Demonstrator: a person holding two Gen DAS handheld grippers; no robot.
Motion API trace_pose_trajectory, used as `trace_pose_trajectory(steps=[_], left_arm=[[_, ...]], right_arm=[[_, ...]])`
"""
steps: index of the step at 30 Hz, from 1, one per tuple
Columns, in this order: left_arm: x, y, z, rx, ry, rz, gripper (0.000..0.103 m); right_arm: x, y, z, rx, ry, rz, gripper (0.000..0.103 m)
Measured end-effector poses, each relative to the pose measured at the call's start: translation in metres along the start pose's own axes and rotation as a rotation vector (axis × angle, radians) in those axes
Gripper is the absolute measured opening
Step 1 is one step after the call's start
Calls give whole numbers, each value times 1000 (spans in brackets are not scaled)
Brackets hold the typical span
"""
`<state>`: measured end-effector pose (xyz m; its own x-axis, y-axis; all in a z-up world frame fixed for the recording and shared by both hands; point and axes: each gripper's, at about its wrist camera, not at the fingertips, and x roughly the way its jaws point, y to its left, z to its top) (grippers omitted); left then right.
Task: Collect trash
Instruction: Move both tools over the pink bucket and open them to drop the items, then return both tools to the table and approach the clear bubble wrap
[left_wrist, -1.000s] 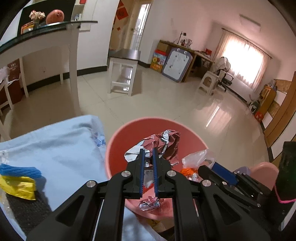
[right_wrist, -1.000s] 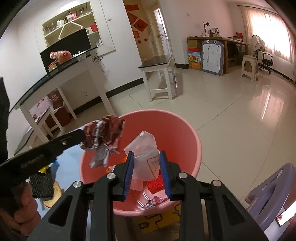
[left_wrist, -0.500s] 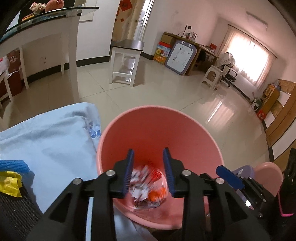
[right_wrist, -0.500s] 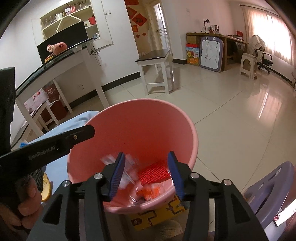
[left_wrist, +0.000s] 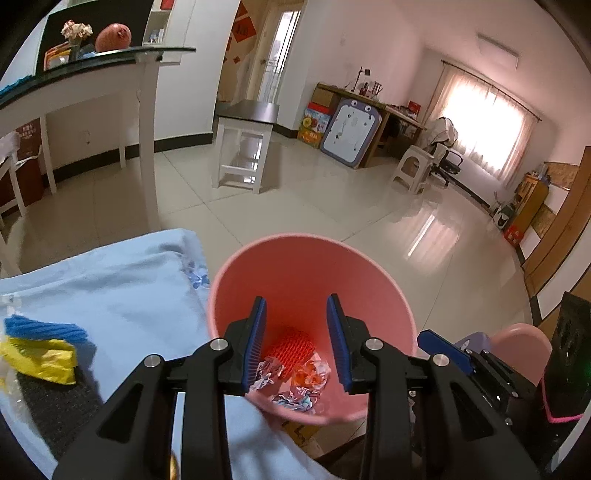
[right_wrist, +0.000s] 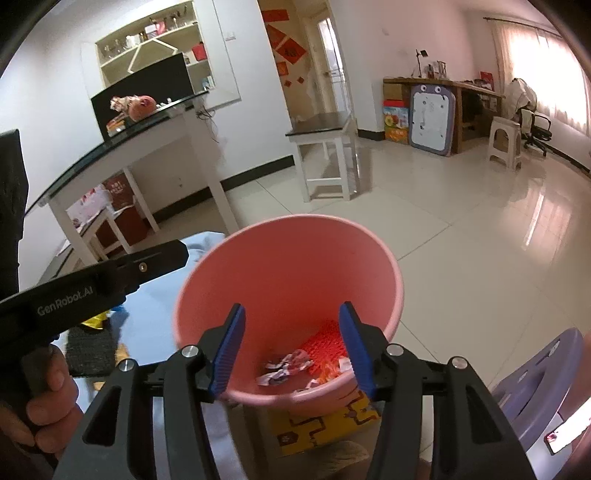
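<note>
- Trash: loose pieces lying at the bottom of a round pink plastic bucket (left_wrist: 295, 273), which stands just beyond the edge of the work surface.
- Room: large, with a glossy pale tiled floor (left_wrist: 332, 206), white walls and a bright curtained window (left_wrist: 487, 125) on the far right.
- Glass-topped white table (left_wrist: 110, 70), far left, bearing a round reddish object and a bunch of dried flowers.
- Small white side table with dark top (left_wrist: 247, 114), mid-room; wooden desk and a grey-blue drawing board with cartoon eyes (left_wrist: 351, 129) against the back wall; white plastic stool (left_wrist: 412, 166) beside them.
- Work surface: covered by a pale blue cloth (left_wrist: 110, 295); on it, at left, a blue-and-yellow crumpled wrapper (left_wrist: 40, 347) and a dark woven mat (left_wrist: 48, 410).
- Lilac plastic stool (right_wrist: 535, 380), lower right in the right wrist view.
- Bucket contents: red foam fruit net (left_wrist: 291, 341), crumpled silver-and-red foil wrapper (right_wrist: 286, 367), clear plastic bag with orange print (left_wrist: 310, 373), small printed scraps.
- Left gripper (left_wrist: 297, 341): black frame, blue ribbed pads, jaws parted about halfway over the bucket mouth, nothing between them; a hand (right_wrist: 40, 402) holds its grip.
- Right gripper (right_wrist: 291, 347): same make, jaws wide and just been opening, nothing between them, poised above the bucket.
</note>
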<state>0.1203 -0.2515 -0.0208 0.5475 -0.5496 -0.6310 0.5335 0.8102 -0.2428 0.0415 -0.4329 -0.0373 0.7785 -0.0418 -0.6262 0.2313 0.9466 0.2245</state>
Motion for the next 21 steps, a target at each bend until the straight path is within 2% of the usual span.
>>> trace_pose_trajectory(steps=[11, 21], left_arm=[[-67, 17, -15, 12, -74, 14, 34], [-124, 64, -40, 13, -123, 99, 34]], right_arm=[[-42, 39, -9, -34, -31, 90, 54], [-49, 87, -20, -99, -7, 163, 54]])
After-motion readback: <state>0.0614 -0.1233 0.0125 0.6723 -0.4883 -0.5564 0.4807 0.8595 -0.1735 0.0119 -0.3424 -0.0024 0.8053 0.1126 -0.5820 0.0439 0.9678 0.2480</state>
